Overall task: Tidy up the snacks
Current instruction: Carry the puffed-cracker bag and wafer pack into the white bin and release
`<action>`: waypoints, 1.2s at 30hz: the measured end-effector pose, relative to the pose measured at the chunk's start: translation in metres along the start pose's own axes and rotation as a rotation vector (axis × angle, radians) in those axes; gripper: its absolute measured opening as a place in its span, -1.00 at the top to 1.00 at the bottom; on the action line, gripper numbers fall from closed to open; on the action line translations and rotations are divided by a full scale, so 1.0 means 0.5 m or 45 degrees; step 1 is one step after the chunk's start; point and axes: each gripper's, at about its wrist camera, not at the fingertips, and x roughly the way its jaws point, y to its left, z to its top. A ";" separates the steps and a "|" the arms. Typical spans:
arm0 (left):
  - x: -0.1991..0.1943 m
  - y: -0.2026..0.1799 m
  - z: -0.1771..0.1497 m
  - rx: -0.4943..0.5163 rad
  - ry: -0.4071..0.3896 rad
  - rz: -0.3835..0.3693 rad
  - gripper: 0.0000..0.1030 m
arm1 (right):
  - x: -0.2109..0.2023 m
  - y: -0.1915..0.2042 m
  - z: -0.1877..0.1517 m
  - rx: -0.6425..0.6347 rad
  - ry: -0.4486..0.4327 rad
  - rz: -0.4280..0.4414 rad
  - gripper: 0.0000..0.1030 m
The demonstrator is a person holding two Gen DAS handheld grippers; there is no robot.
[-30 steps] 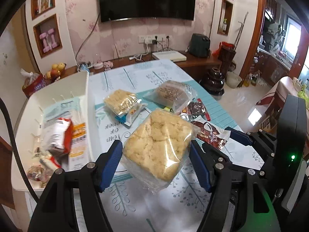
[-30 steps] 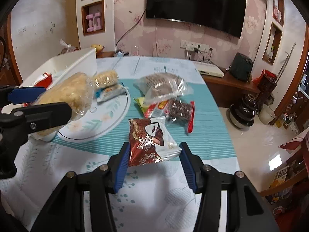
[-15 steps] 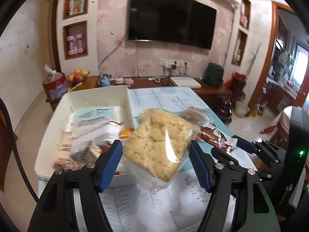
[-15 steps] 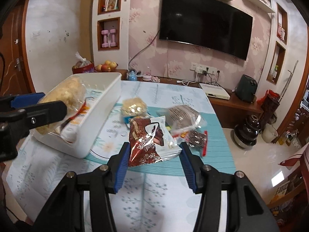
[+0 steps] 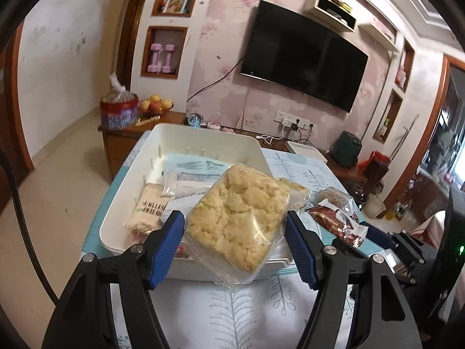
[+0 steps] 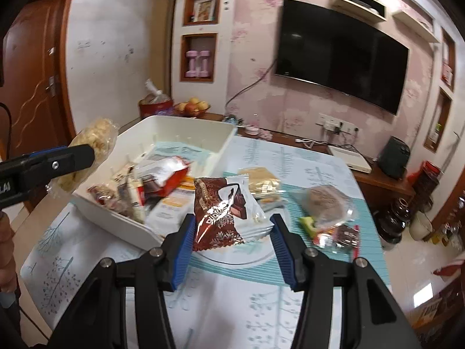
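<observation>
A table (image 6: 261,305) covered with a pale cloth printed with leaves and a teal striped mat is seen in both wrist views, with a television (image 5: 302,55) mounted on the pink wall behind it. On the far left part of the table a white plastic bin (image 5: 203,142) is set, and several wrapped snacks are already lying inside it, among them a red and white packet (image 6: 165,177) and a pale flat packet (image 5: 148,206). The left gripper (image 5: 235,241) is held in front of the bin's near wall, and a clear bag of crumbly yellow cake (image 5: 241,218) is clamped between its blue pads, lifted off the table and overlapping the bin's near rim in that view. In the right wrist view the same cake bag is seen at the left edge, raised beside the bin's near left corner. The right gripper (image 6: 232,247) is closed on a brown and white chocolate packet (image 6: 226,209), which is carried above the table just to the right of the bin. Further right on the teal mat, loose snacks are left lying: a yellow wafer packet (image 6: 261,180), a clear bag with a round brown cake (image 6: 325,200), and a small heap of dark and red wrappers (image 6: 340,235). Part of a hand (image 6: 5,247) is visible at the left edge of the right wrist view.
</observation>
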 end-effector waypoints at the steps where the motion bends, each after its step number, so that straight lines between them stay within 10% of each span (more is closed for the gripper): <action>1: 0.003 0.009 -0.002 -0.016 0.007 -0.003 -0.34 | 0.005 0.012 0.000 -0.015 0.003 0.007 -0.01; 36: 0.057 0.085 -0.028 -0.215 0.067 -0.069 -0.57 | 0.073 0.120 0.003 -0.114 0.010 0.069 -0.27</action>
